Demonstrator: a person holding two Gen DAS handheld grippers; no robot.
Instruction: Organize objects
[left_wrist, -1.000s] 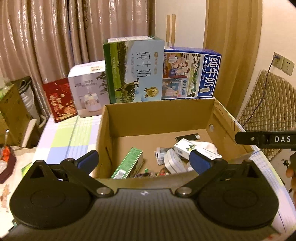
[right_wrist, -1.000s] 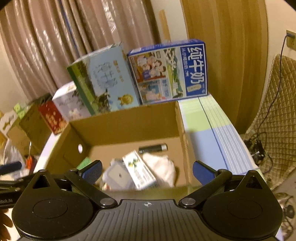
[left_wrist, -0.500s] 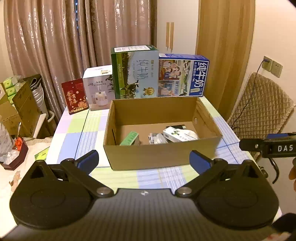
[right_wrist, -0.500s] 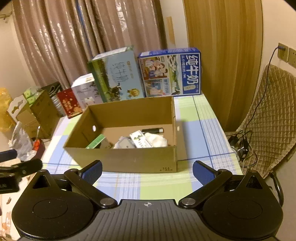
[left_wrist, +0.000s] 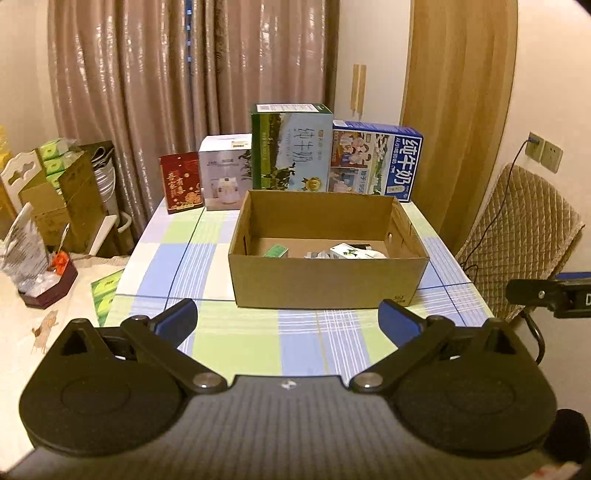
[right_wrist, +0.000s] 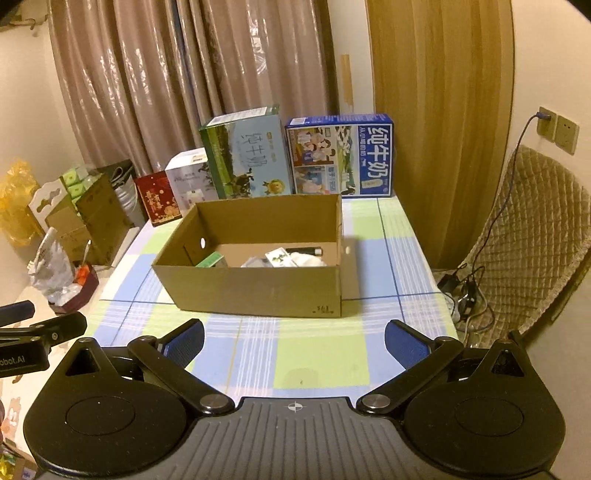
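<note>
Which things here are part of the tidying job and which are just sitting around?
Part of the job:
cardboard box
small green box inside it
white carton inside it
black cylinder inside it
left tongs, open
right tongs, open

Just sitting around:
green milk case
blue milk case
red box
quilted chair

Both grippers (left_wrist: 288, 321) pulled back from box (left_wrist: 325, 284).

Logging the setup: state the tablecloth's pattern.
The tablecloth is checked in blue, green and white; clearest in the right wrist view.
</note>
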